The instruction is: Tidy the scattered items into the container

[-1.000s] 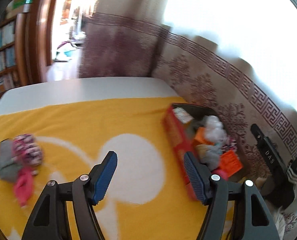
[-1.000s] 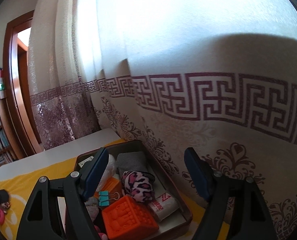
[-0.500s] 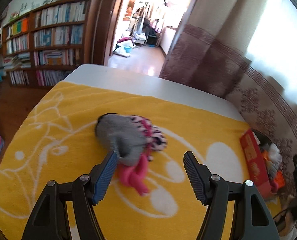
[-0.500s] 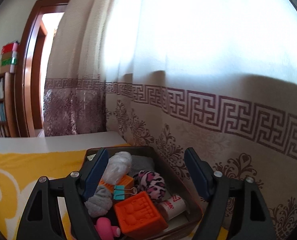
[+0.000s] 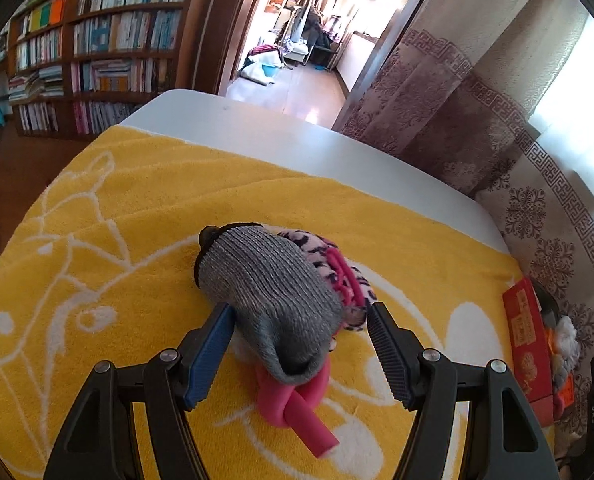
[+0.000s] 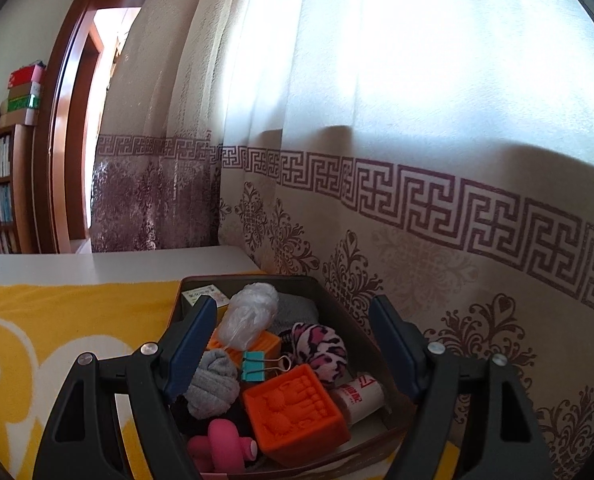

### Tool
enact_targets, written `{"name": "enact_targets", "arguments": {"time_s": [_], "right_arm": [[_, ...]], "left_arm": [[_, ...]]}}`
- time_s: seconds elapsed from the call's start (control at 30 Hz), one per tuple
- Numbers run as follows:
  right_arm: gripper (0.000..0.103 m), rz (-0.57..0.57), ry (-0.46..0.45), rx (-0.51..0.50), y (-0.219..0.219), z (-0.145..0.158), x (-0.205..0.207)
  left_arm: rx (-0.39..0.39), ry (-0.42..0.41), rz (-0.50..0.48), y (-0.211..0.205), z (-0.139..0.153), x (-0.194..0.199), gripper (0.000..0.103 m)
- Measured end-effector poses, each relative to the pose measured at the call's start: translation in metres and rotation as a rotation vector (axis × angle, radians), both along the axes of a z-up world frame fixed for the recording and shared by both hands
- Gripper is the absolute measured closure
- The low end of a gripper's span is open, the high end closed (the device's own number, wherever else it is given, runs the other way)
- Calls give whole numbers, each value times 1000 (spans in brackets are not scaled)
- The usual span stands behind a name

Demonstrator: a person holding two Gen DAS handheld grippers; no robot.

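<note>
The room is the widest thing: a patterned curtain [image 6: 397,208] hangs close behind the far edge of the surface [image 5: 257,136], a tall bookshelf [image 5: 97,52] stands to the left, and an open doorway [image 5: 297,40] lies between them. The surface is white and smooth, bare along its far edge; a yellow towel [image 5: 97,240] with white line drawings, nubby in texture, covers the rest and offers wide open room left of the pile.

The container [image 6: 337,308] — a dark-walled box with a red outer side — sits at the towel's right end, just beside the curtain. Inside it are crowded an orange moulded block [image 6: 293,412], a rolled grey sock [image 6: 211,384], a crinkled clear bag [image 6: 249,316], a pink-and-black fuzzy ball [image 6: 321,348] and a teal binder clip [image 6: 255,366]. The right tongs [image 6: 289,352] hang above it, spread wide and holding nothing.

On the towel, well apart from the container, lies the scattered pile: a grey ribbed knit sock [image 5: 273,292] over a pink leopard-print fabric [image 5: 337,276] and a knotted pink foam tube [image 5: 297,412]. The left tongs [image 5: 297,344] are parted around the sock's near end — the left pad touching or nearly touching it, the right pad apart.
</note>
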State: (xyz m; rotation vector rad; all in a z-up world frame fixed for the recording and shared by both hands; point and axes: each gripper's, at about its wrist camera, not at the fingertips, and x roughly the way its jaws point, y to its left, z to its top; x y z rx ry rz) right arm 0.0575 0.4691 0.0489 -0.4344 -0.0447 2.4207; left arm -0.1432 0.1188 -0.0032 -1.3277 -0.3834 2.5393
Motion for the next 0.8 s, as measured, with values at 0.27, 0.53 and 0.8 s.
{"name": "enact_targets", "arguments": {"time_s": [0.27,0.53,0.8], "right_arm": [[22,17,-22,-8,1,-4,-4],[22,33,-25,16,-6,-5,-4],[22,130,-35,-23,-30,5,-5]], "left_arm": [[29,16,18,-9,-15,-4,33],[5,16,2,-20,-10,6,52],[-7,55,-20,-44,4,35,62]]}}
